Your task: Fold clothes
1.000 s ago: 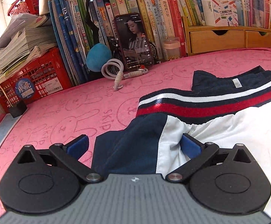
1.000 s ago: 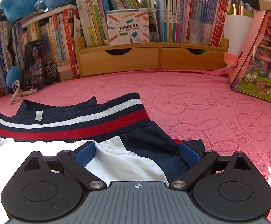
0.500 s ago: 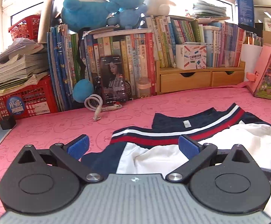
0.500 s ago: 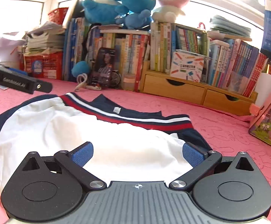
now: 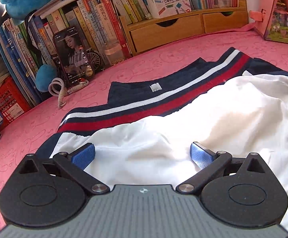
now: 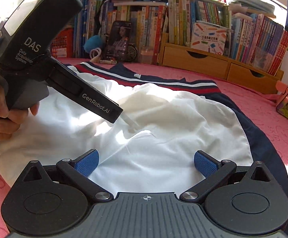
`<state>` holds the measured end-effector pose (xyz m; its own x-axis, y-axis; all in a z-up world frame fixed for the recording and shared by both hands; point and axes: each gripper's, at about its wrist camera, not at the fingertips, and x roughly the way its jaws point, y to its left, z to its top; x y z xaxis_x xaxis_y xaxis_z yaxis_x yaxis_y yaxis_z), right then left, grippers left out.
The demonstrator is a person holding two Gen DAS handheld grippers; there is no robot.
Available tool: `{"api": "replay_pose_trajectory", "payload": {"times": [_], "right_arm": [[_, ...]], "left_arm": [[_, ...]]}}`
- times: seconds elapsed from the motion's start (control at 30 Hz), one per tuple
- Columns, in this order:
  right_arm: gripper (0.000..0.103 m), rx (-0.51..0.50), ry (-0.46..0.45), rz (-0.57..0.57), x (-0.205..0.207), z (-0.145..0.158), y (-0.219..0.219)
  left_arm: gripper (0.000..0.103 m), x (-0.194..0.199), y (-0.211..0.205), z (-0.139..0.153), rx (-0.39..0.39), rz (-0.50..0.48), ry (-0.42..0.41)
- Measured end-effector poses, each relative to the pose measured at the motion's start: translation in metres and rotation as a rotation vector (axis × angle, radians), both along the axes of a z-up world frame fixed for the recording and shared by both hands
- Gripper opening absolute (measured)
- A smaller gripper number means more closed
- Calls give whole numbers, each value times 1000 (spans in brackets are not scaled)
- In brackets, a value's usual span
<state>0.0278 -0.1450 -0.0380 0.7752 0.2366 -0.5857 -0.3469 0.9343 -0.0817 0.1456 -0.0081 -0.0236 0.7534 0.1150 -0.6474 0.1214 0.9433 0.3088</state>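
Now the white garment (image 5: pixel 213 119) lies on the pink tabletop (image 5: pixel 34 130), spread beneath both grippers' wide, empty jaws, left gripper (image 5: pixel 142 154) and right gripper (image 6: pixel 145 162).

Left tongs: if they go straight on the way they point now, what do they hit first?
Most likely the white body of the garment, bunched just ahead of the open left tongs; beyond it lies the striped band. Depth is uncertain.

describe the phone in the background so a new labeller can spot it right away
Start at the row of upright books along the back of the pink tablecloth, left of the wooden drawer unit. The phone leans against those books, above a coiled white cord. It is the only dark slab with a lit screen showing a person.
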Motion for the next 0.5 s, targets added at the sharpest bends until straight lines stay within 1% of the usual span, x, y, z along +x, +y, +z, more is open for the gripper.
{"api": "replay_pose_trajectory", "payload": {"times": [0.03,0.13,0.3,0.37,0.5], "right_arm": [[103,1,1,-1,-1,0,0],[103,1,1,-4,-1,0,1],[103,3,2,-11,-2,0,3],[103,3,3,-14,-1,0,4],[103,8,8,-17,0,0,5]], "left_arm": [[103,7,0,0,8,28,-6],[103,26,2,1,-22,72,9],[103,45,-1,-1,-36,89,14],[103,44,-3,-4,-27,78,-10],[103,31,-6,-14,-7,63,-88]]}}
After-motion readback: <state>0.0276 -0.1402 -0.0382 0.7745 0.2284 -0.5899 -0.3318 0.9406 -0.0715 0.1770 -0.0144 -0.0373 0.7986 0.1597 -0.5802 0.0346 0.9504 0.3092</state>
